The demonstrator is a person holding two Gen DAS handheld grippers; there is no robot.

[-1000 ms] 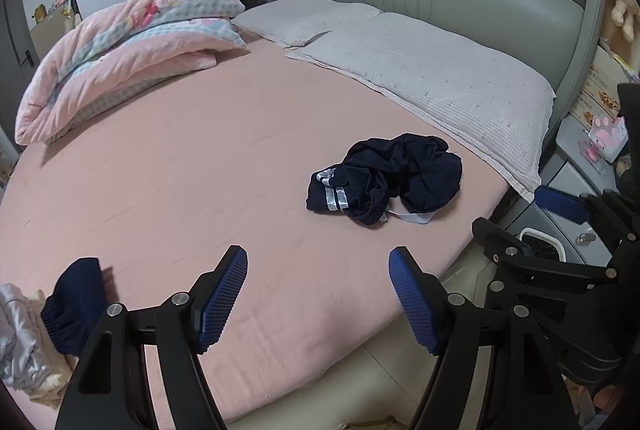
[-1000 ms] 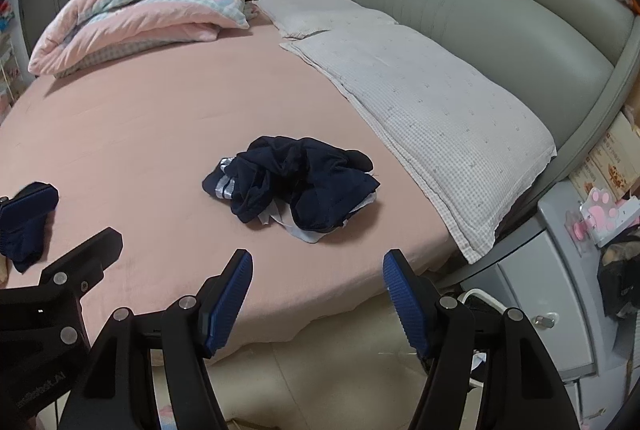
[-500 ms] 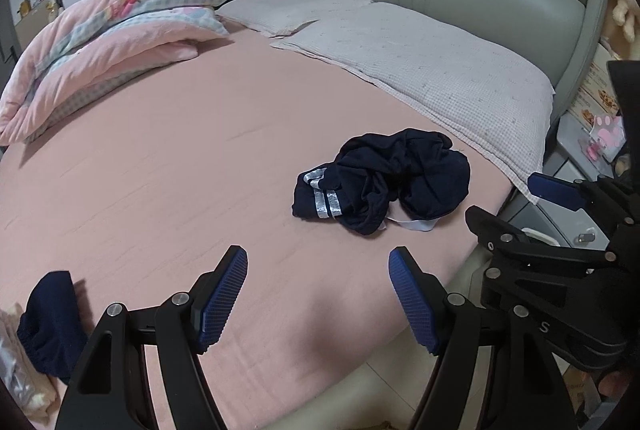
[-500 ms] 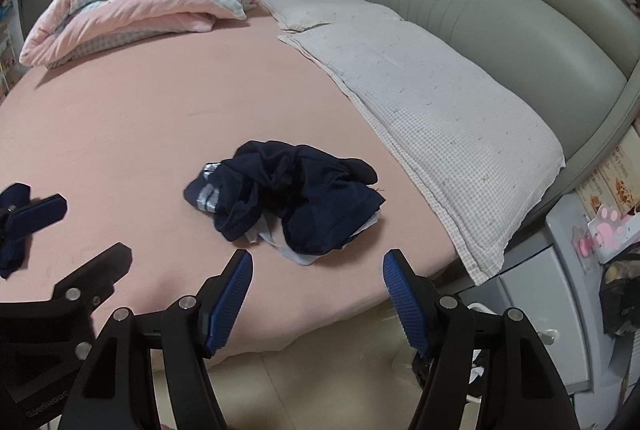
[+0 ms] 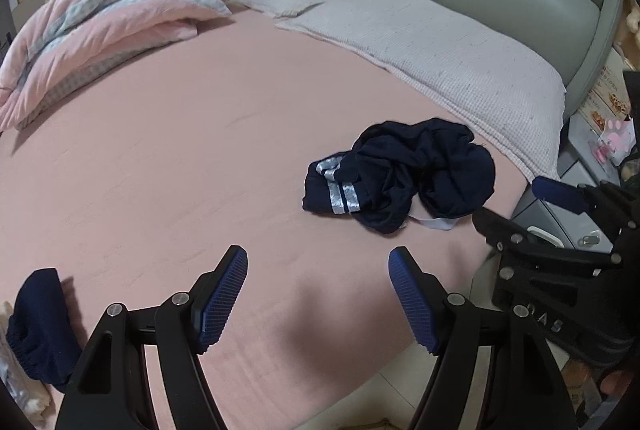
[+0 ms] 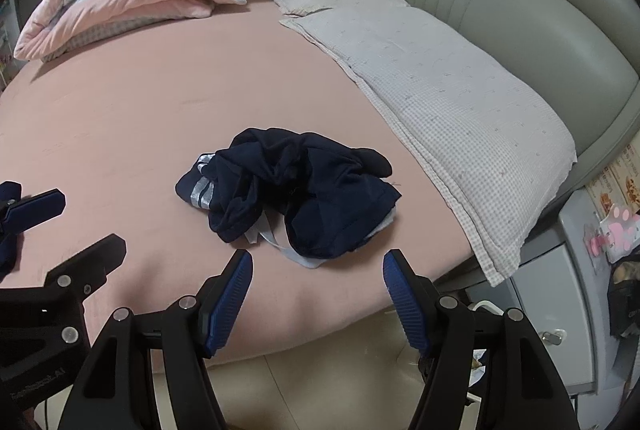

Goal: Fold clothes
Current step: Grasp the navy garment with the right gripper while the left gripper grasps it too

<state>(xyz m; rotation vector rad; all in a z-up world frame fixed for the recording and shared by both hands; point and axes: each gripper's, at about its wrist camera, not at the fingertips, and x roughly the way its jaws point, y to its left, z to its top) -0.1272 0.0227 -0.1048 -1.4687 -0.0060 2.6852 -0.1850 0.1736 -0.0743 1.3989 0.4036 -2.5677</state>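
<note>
Two claws, left claw (image 5: 318,294) and right claw (image 6: 318,296), hang spread and empty above the bed (image 6: 120,118); crumpled navy garment (image 6: 292,190) lies near its edge; gripper lettering is unreadable.

Both tools, left (image 5: 318,294) and right (image 6: 318,296), have moved closer to the crumpled navy garment (image 6: 292,190).

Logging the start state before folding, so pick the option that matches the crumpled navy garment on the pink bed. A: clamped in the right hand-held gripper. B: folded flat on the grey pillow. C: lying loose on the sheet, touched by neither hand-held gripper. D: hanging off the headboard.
C: the crumpled navy garment lies bunched on the pink sheet, ahead of the open right hand-held gripper and left hand-held gripper.
</note>
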